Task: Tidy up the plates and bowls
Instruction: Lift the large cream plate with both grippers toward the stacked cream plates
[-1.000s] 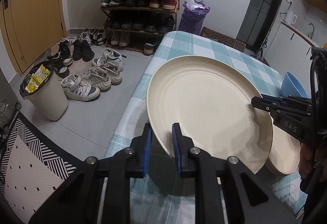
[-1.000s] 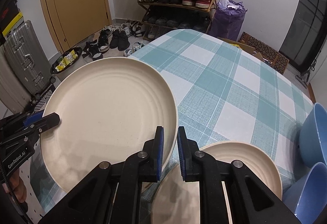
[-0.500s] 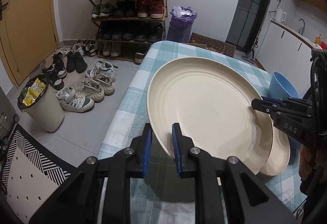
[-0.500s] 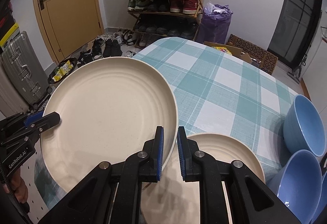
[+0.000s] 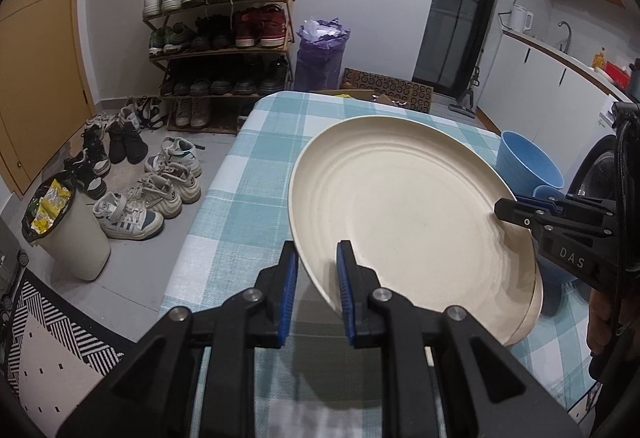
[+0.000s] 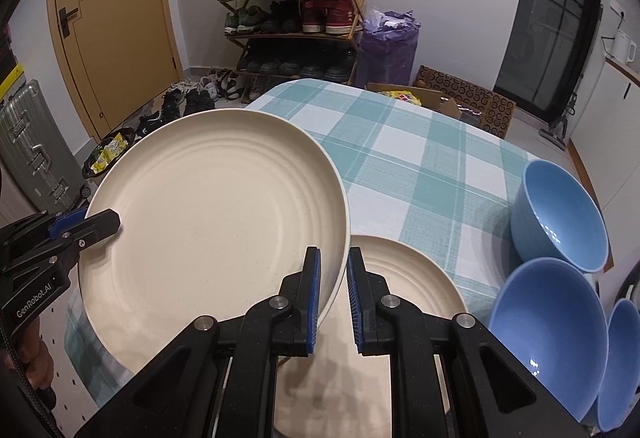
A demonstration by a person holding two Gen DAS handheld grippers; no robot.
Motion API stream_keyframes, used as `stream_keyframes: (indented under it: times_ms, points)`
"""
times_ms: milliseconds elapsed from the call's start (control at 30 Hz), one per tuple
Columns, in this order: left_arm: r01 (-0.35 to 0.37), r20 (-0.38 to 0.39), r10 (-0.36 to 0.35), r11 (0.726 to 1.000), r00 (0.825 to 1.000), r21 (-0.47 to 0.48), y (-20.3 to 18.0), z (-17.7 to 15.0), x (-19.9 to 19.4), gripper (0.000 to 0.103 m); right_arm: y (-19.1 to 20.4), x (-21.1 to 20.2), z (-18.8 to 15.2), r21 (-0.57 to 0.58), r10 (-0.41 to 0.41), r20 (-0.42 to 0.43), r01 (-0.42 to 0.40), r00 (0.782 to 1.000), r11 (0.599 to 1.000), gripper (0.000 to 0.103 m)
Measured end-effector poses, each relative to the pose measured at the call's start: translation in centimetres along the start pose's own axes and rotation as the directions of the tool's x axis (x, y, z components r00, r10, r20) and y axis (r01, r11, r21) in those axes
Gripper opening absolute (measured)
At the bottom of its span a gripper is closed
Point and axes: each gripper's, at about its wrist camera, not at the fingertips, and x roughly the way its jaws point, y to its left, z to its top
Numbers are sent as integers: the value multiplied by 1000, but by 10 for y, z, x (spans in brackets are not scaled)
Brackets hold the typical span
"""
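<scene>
Both claws pinch one big plate (image 6: 216, 210) and hold it above the table (image 6: 420, 158). The left claw (image 5: 316, 270) grips its rim at 7 o'clock, and the right claw (image 6: 333, 270) grips at 4 o'clock. A small plate (image 6: 408, 278) lies underneath, with blue bowls (image 6: 560, 222) at 3 o'clock.

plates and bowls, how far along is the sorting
Early. Nothing looks stacked yet. In hand: both grippers, left and right, grip the large cream plate above the checked table. Left: the smaller plate and three blue bowls sit separately.
</scene>
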Motion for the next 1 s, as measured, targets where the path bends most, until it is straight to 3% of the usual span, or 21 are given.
stream_keyframes:
  times_ms: [633, 1000]
  points:
    - [75, -35, -72, 993, 997, 91, -49, -3, 13, 18, -40, -21, -43, 84, -71, -29, 73, 997, 994, 14]
    - [86, -70, -78, 989, 994, 120, -62, -10, 29, 18, -47, -19, -64, 94, -97, -53, 102, 994, 990, 14]
